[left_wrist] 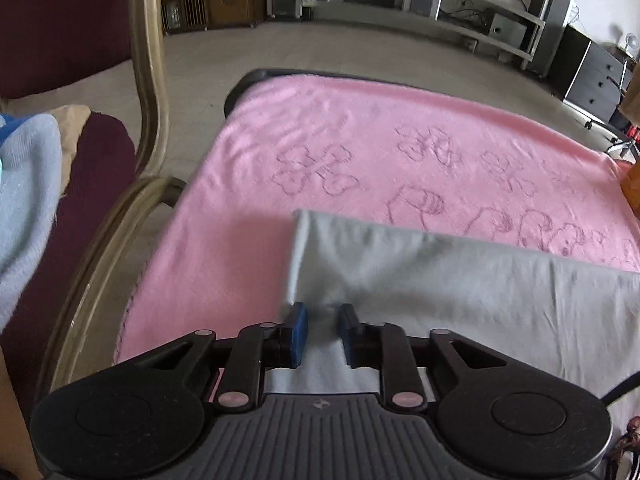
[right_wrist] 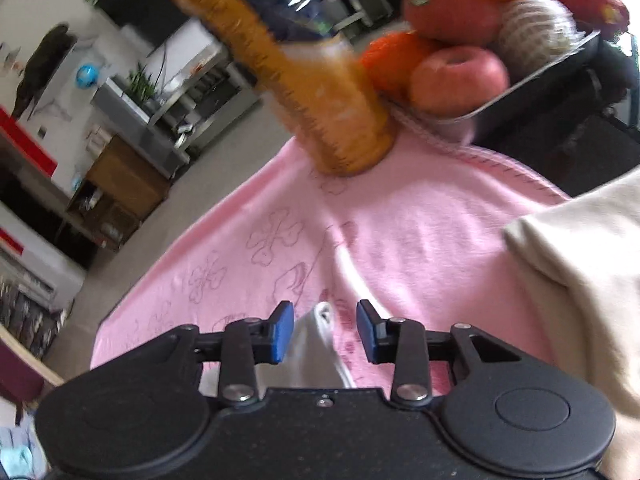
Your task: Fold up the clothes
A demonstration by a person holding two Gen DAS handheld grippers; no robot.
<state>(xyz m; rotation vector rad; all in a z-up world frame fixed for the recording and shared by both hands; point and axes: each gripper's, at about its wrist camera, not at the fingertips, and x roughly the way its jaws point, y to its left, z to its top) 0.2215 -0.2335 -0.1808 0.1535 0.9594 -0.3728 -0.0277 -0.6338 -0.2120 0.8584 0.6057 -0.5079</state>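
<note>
A light grey garment (left_wrist: 460,280) lies flat on a pink cloth (left_wrist: 320,152) that covers the table. My left gripper (left_wrist: 323,316) is open, its blue pads standing apart over the garment's near left edge. In the right wrist view a grey-white corner of the garment (right_wrist: 320,332) lies between the blue pads of my right gripper (right_wrist: 325,316), which is open and not touching it. The pink cloth (right_wrist: 420,232) runs ahead of it.
An orange bottle (right_wrist: 320,92) and a metal tray (right_wrist: 552,64) of fruit stand at the cloth's far end. A cream garment (right_wrist: 580,280) lies to the right. A wooden chair (left_wrist: 148,92) with light blue clothes (left_wrist: 24,188) stands left of the table.
</note>
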